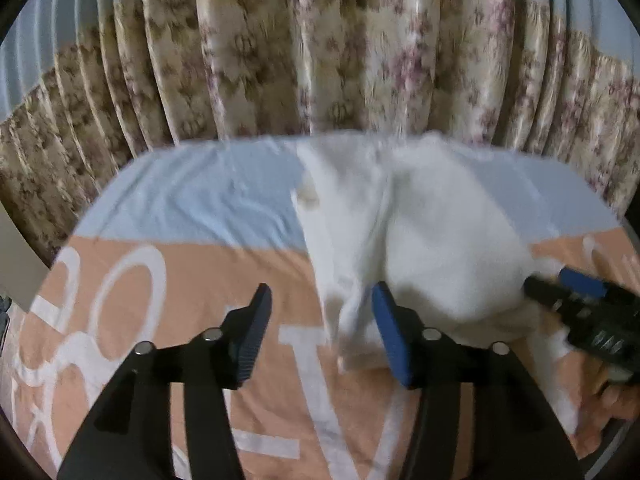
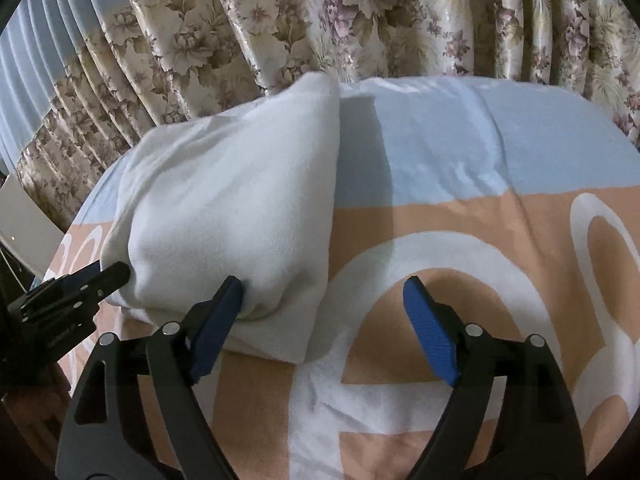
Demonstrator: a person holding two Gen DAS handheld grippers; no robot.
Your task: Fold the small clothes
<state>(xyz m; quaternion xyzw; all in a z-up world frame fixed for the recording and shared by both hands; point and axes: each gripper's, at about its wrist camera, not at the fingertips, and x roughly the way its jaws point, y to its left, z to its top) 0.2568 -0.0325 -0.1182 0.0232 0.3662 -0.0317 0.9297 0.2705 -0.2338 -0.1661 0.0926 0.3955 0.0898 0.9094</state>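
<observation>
your left gripper (image 1: 320,312) points forward and down over the bed, its black arms reaching in from the bottom of its own view. its blue pads (image 1: 390,334) stand apart with nothing clamped between them; the right pad sits at the near edge of the white garment (image 1: 420,224), whether touching it or just above the blur hides, and the left pad hangs over bare peach cover. in the right wrist view this same gripper comes in from the left edge, its tip against the near left corner of the cloth.

your right gripper (image 2: 324,308) is tilted down at a similar slant. its jaws are spread wide and grip nothing. the left finger (image 2: 218,320) presses into the near fold of the white garment, while the other finger stands well clear over the white lettering on the cover.

the white garment lies bunched and partly folded on the bedspread (image 2: 500,220), heaped across the line where the pale blue band meets the peach band with large white letters. its far end reaches nearly to the edge of the bed by the floral curtain (image 2: 360,20). a bit of your hand (image 1: 616,396) shows under the right gripper at the right edge of the left view.

there are no containers in view; the cloth rests straight on the bedspread.
</observation>
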